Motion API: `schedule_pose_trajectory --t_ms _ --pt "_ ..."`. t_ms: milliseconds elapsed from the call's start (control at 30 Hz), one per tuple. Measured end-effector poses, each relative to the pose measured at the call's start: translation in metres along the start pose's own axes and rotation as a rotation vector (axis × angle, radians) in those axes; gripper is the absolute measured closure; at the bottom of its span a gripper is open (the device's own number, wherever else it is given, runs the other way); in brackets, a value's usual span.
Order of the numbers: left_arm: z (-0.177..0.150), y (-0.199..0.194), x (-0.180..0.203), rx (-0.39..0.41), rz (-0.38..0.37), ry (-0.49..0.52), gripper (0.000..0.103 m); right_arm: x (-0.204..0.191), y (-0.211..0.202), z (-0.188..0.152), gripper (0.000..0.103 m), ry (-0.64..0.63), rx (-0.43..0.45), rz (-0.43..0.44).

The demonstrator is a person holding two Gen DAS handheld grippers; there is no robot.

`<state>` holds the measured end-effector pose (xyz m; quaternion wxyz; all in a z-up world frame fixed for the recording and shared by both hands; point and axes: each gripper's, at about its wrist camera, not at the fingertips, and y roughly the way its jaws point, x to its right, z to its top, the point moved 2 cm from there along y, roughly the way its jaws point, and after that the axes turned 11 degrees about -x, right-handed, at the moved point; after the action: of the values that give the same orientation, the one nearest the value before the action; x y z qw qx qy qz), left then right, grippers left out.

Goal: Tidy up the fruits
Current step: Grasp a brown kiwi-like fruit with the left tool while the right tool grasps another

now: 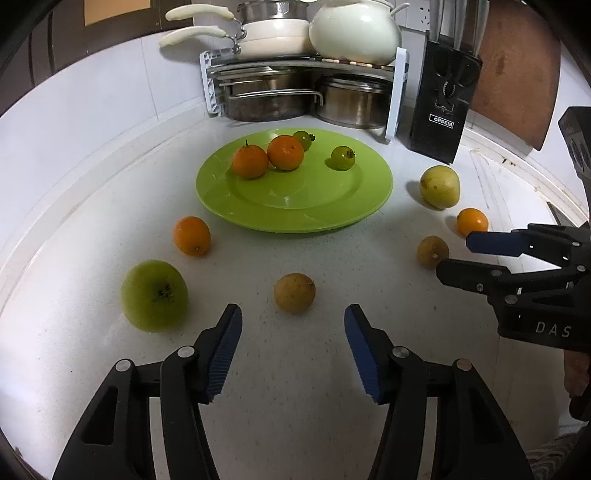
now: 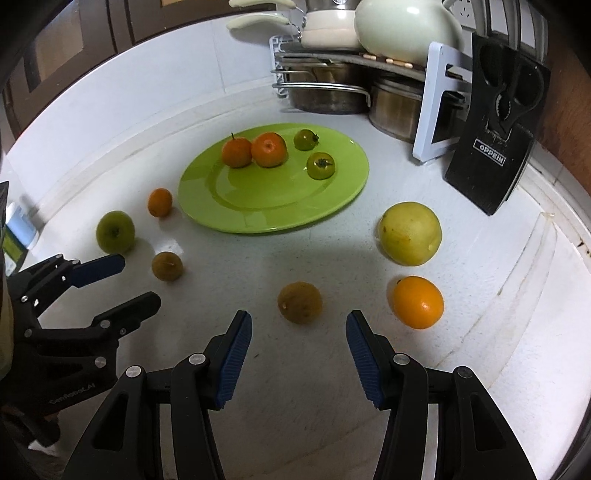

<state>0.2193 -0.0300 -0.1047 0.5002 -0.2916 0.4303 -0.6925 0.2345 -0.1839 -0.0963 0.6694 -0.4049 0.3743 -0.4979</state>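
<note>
A green plate (image 1: 295, 206) (image 2: 258, 210) holds two oranges (image 1: 286, 152) (image 2: 269, 149) and two small green fruits (image 1: 342, 158) (image 2: 320, 166). On the counter lie a green apple (image 1: 154, 295) (image 2: 115, 231), a small orange (image 1: 192, 236) (image 2: 160, 202), two brown round fruits (image 1: 294, 298) (image 2: 300, 302), a yellow fruit (image 1: 439, 186) (image 2: 410, 233) and another orange (image 1: 472, 221) (image 2: 418, 302). My left gripper (image 1: 293, 350) (image 2: 122, 280) is open, just short of one brown fruit. My right gripper (image 2: 299, 354) (image 1: 454, 254) is open, just short of the other brown fruit (image 1: 432, 252).
A rack with steel pots (image 1: 269, 96) and cream cookware (image 1: 354, 33) stands at the back. A black knife block (image 1: 443, 107) (image 2: 495, 147) stands right of it. The white counter's raised rim (image 2: 546, 258) curves along the right.
</note>
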Motion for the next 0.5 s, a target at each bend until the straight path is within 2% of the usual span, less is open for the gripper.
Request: schedule_pose_trajectory --t_ms 167,500 --pt "0.006 0.006 -0.001 -0.002 -0.011 -0.011 0.051 0.003 0.007 0.004 0.054 0.003 -0.014 0.011" --pt "0.011 0.016 -0.002 -0.023 -0.046 -0.011 0.067 0.007 0.015 0.009 0.062 -0.003 -0.022 0.018"
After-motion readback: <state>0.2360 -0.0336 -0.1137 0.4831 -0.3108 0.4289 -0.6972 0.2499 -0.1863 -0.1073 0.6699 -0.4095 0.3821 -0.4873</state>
